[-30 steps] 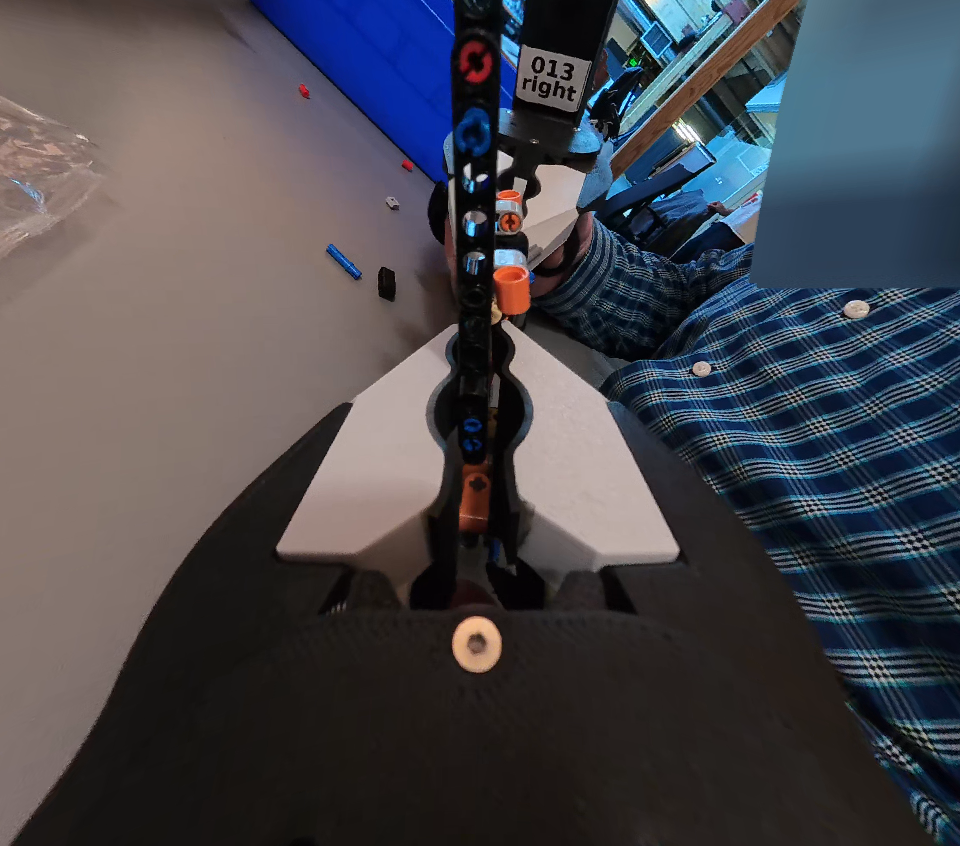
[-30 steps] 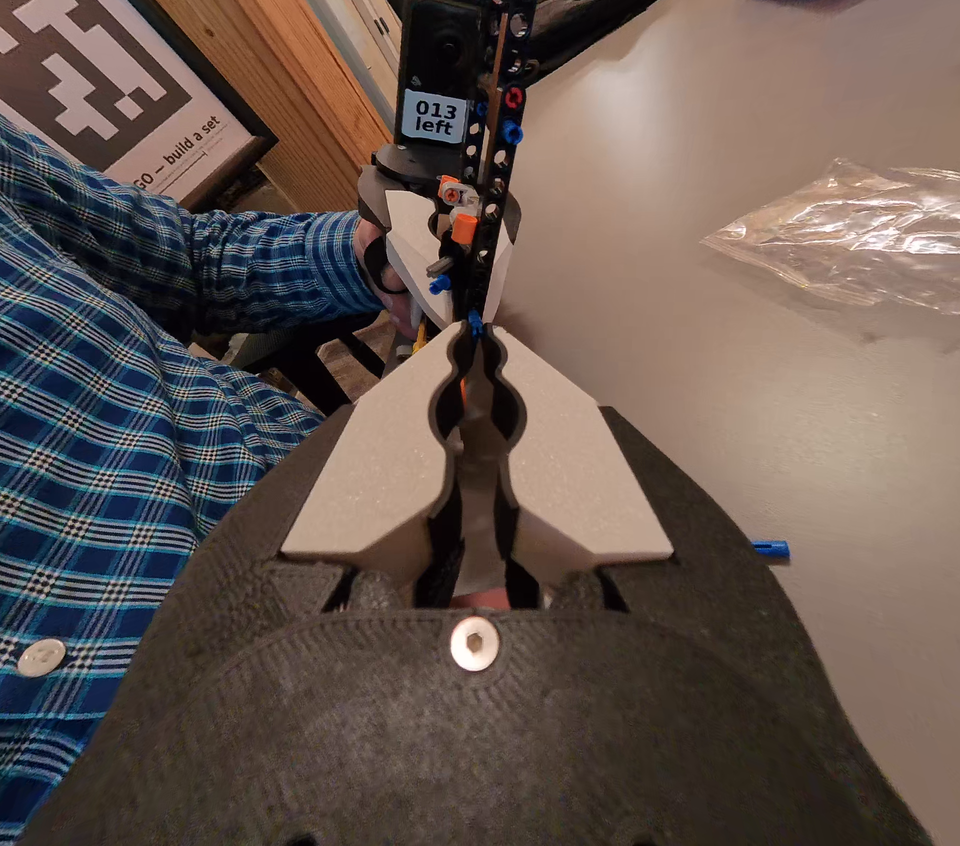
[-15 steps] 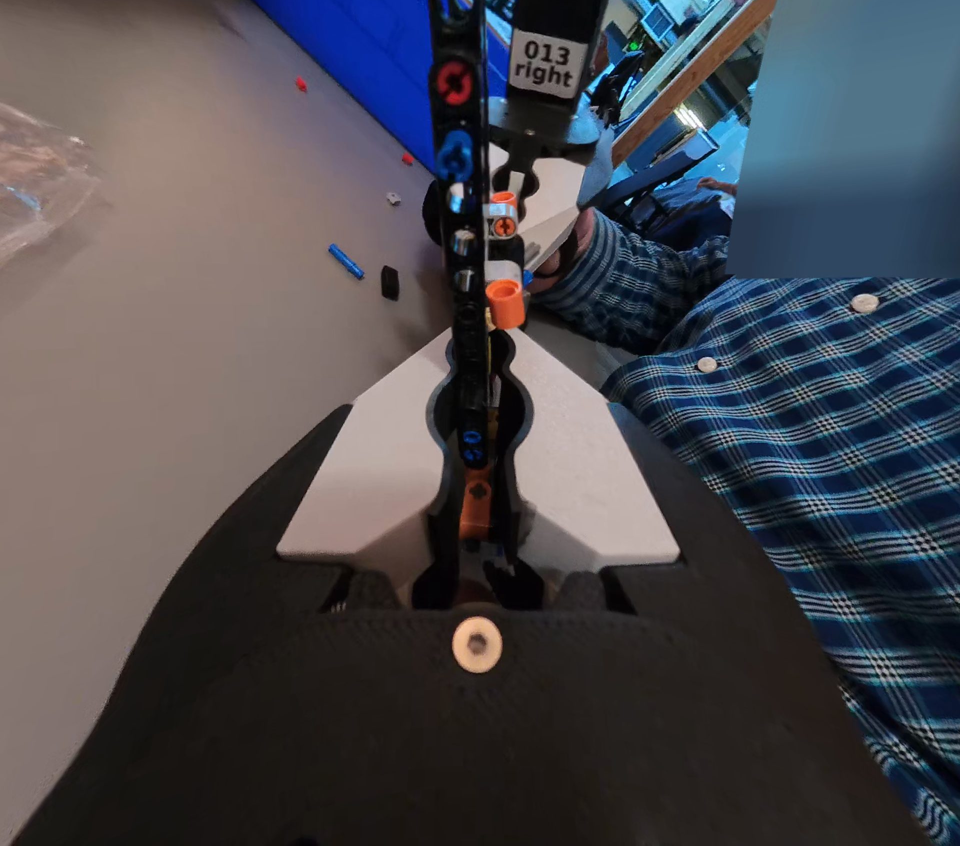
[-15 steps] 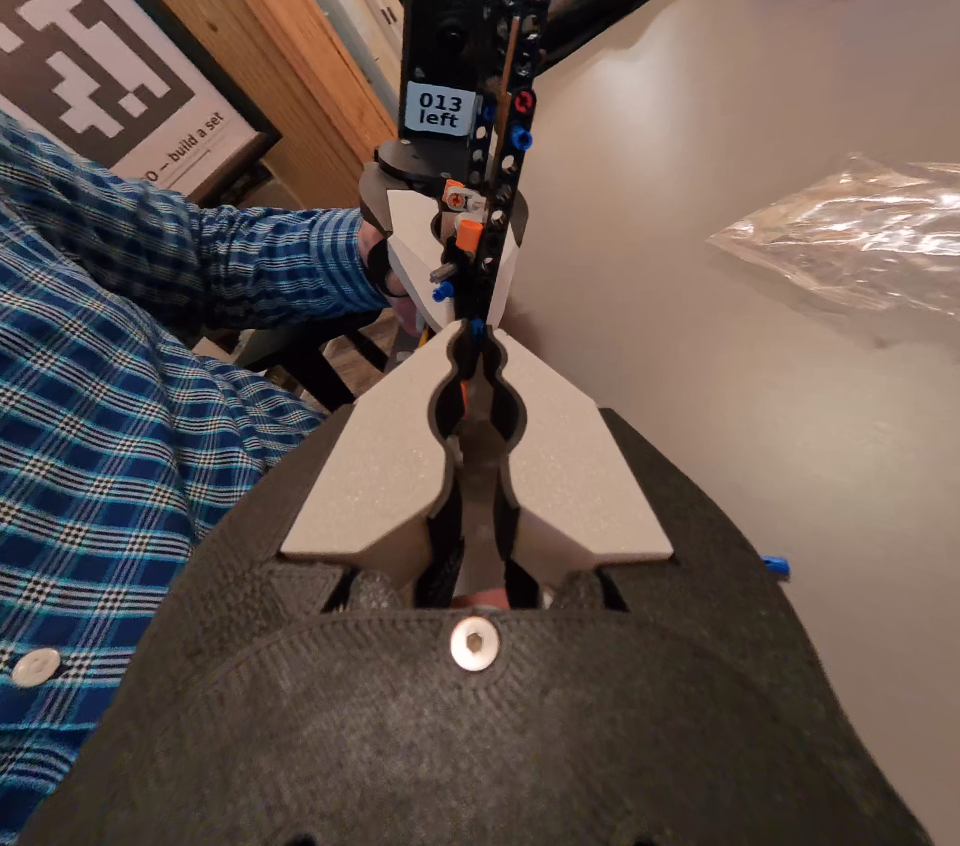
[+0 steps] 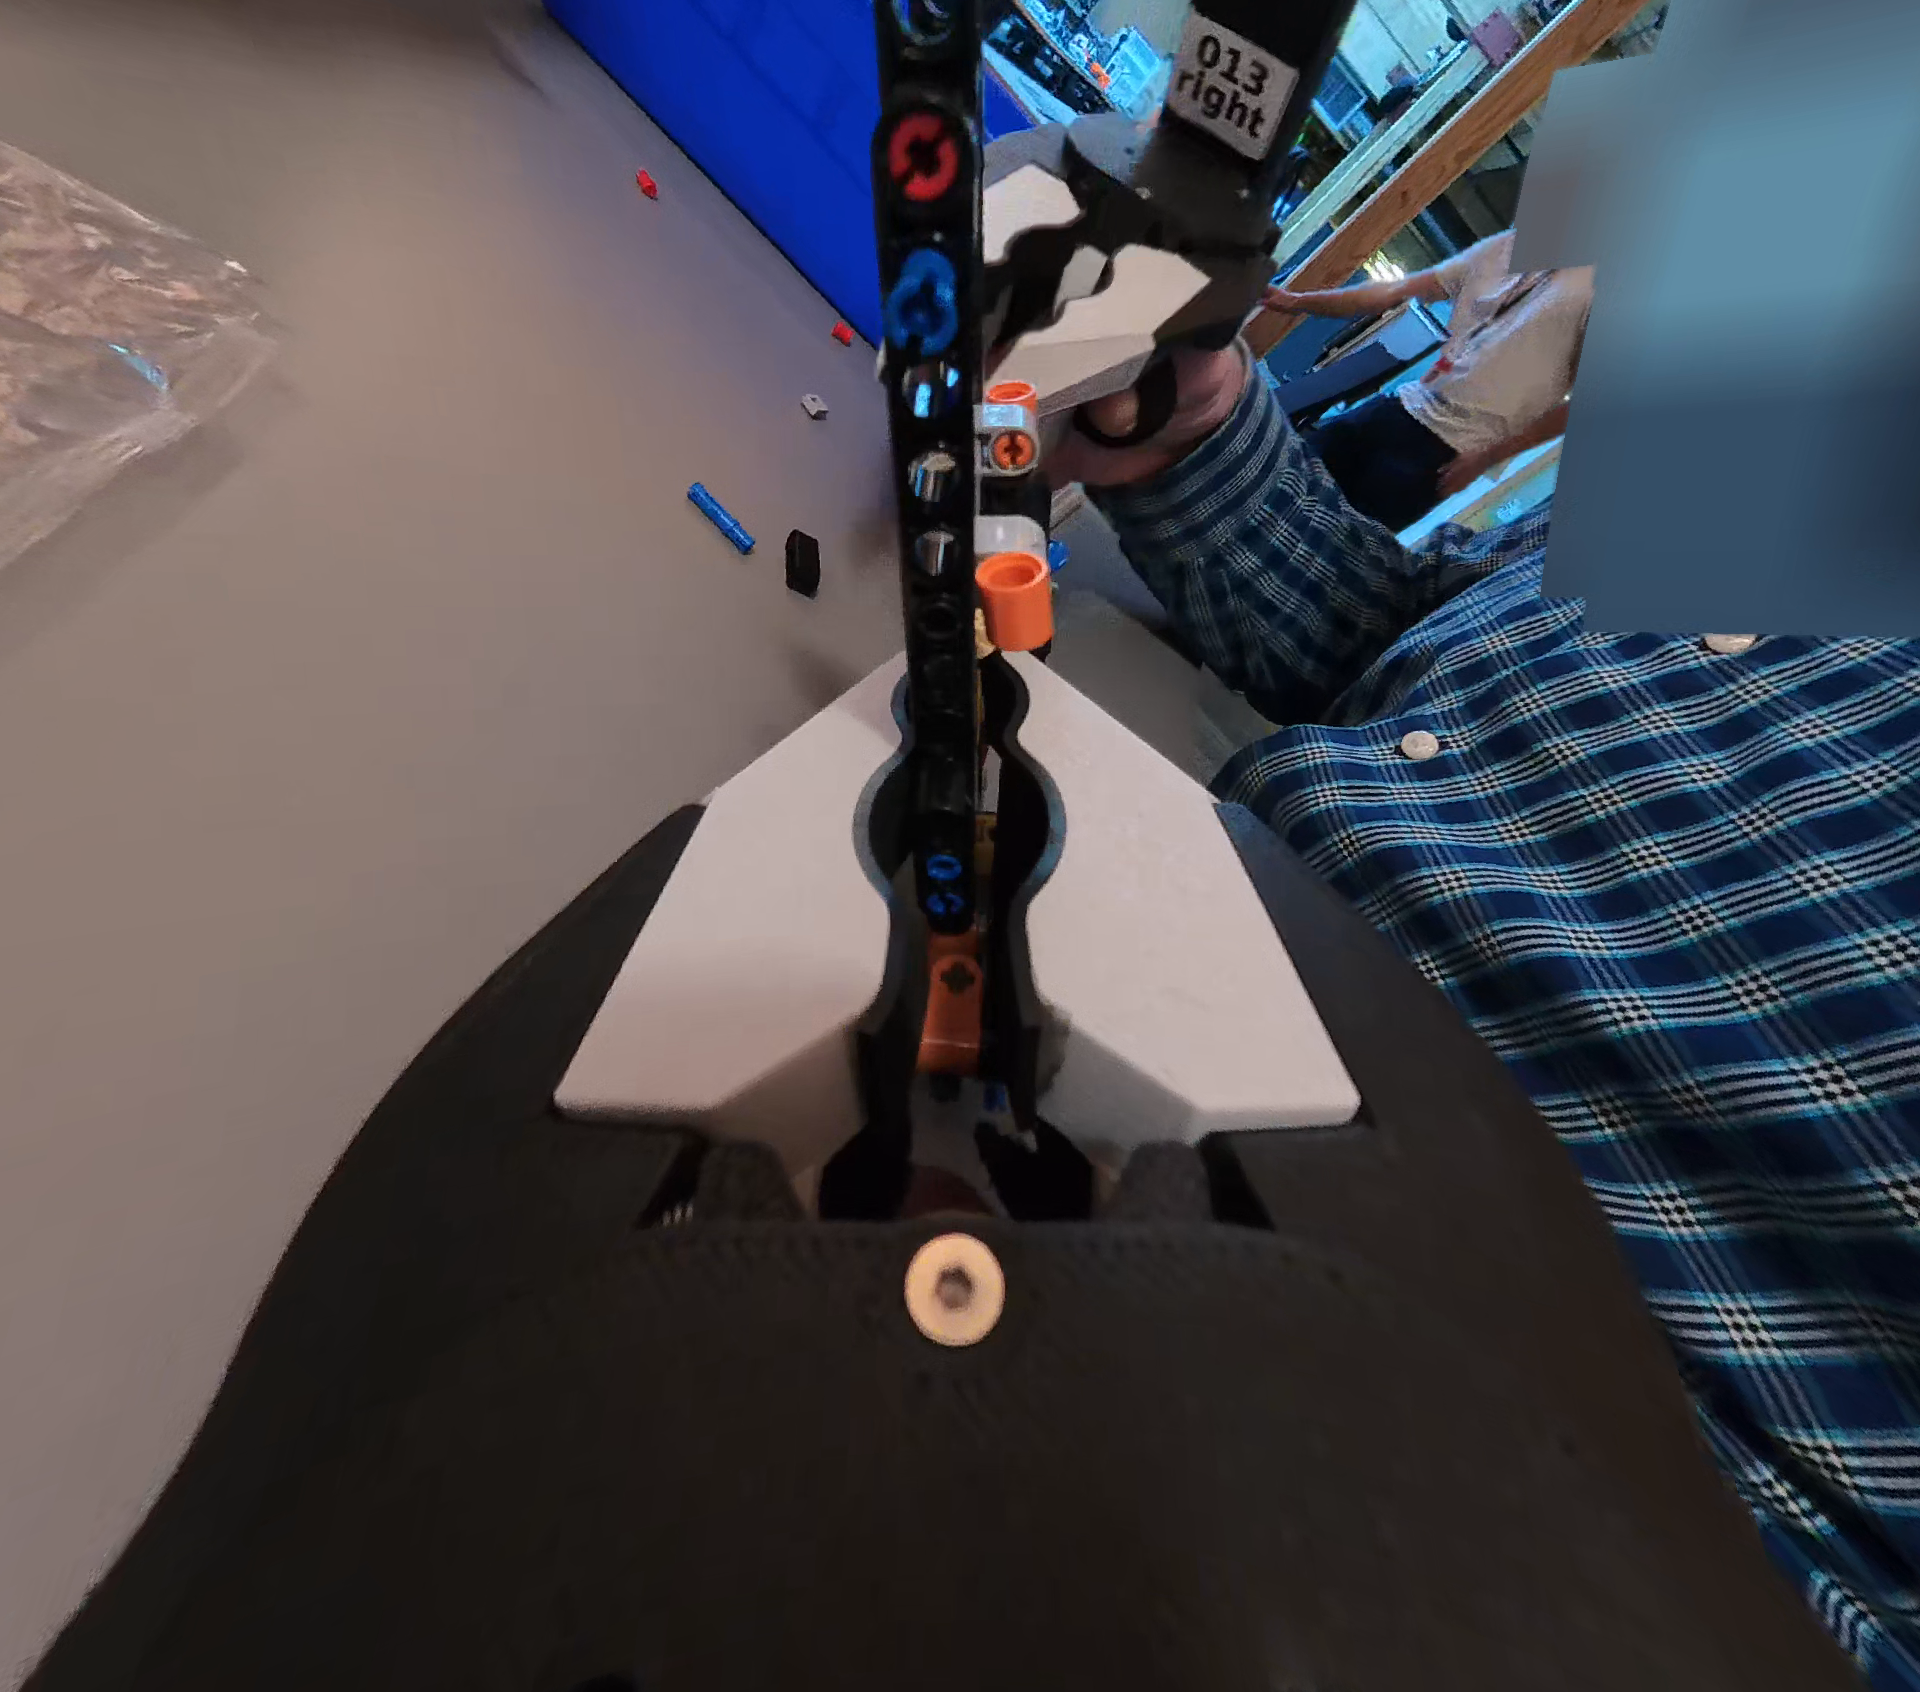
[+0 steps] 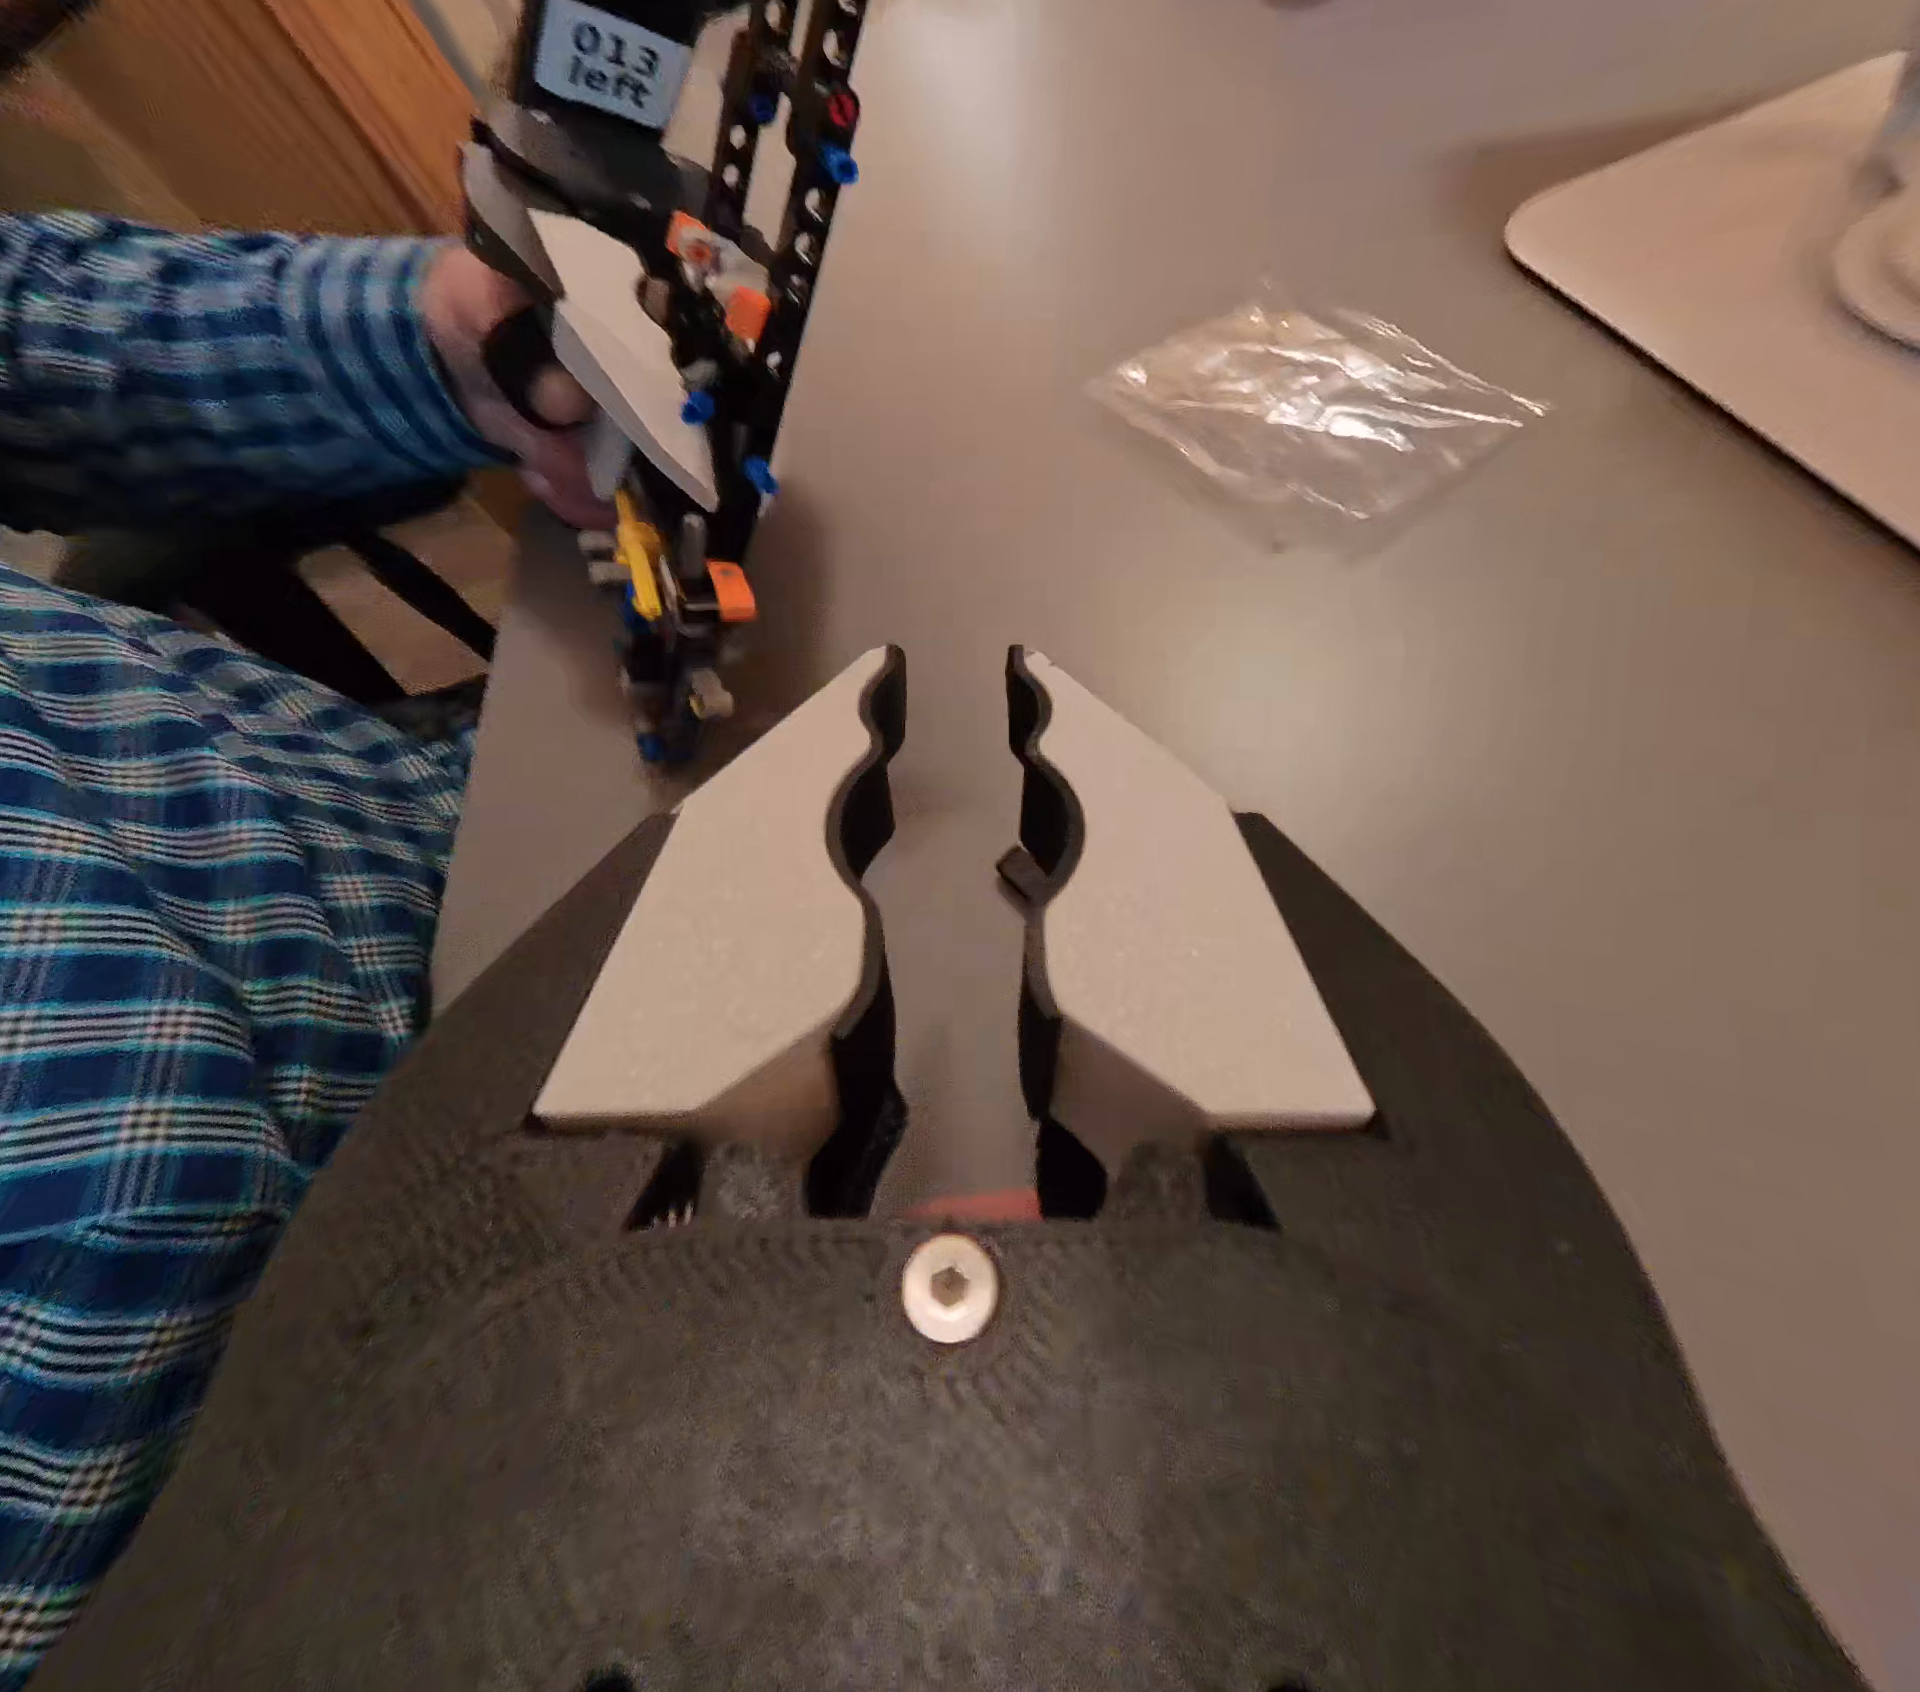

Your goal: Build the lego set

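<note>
My left gripper [image 5: 961, 686] is shut on the lego assembly [image 5: 928, 208], a long black beam with red and blue pins and orange parts on its side. The beam sticks out forward from between the fingers. My right gripper [image 6: 956, 666] is open and empty, held back above the grey table [image 6: 1299, 811]. In the right wrist view the left gripper [image 6: 717, 479] holds the assembly [image 6: 821, 115] upright at the table's left edge, with the assembly's lower end near the table. In the left wrist view the right gripper [image 5: 1013, 292] shows open, just right of the beam.
A blue bin [image 5: 707, 11] stands at the back of the table. A clear plastic bag [image 6: 1320, 406] lies in the middle. Loose pieces lie near the bin: a blue pin [image 5: 720, 517], a black piece [image 5: 802, 562], a grey piece [image 5: 816, 406]. A white base plate [image 6: 1714, 292] sits far right. My hands' fingertips stand some 9 cm from each other.
My right gripper has let go of the assembly's end, opened and pulled back away from it. My left gripper keeps its hold on the assembly.
</note>
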The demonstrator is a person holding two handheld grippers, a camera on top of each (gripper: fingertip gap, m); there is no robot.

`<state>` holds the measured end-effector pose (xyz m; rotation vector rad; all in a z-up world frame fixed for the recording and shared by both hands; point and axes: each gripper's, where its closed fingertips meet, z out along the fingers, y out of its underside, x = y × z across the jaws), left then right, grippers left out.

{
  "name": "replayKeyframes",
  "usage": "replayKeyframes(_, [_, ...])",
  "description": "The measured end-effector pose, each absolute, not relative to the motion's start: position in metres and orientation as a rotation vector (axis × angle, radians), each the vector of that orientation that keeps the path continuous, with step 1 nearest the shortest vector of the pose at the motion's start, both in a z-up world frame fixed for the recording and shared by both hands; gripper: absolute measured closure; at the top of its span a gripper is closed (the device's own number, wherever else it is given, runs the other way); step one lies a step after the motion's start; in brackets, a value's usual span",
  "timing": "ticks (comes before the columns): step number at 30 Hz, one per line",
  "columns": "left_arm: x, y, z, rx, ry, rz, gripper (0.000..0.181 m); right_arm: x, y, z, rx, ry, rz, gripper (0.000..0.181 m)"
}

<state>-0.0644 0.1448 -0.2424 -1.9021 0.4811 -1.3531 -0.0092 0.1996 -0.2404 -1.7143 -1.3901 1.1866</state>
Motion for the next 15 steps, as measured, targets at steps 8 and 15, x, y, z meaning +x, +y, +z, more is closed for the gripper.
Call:
replayKeyframes(8, [-0.074,0.149,-0.250,-1.970,0.365,-1.353,0.176,0.014,0.204,-0.284,-1.806,-1.568,0.806,0.164])
replayKeyframes(15, [-0.078,0.150,-0.255,-2.008,0.334,-1.358,0.175,0.000,0.222,-0.301,-1.902,-1.564,0.658,0.166])
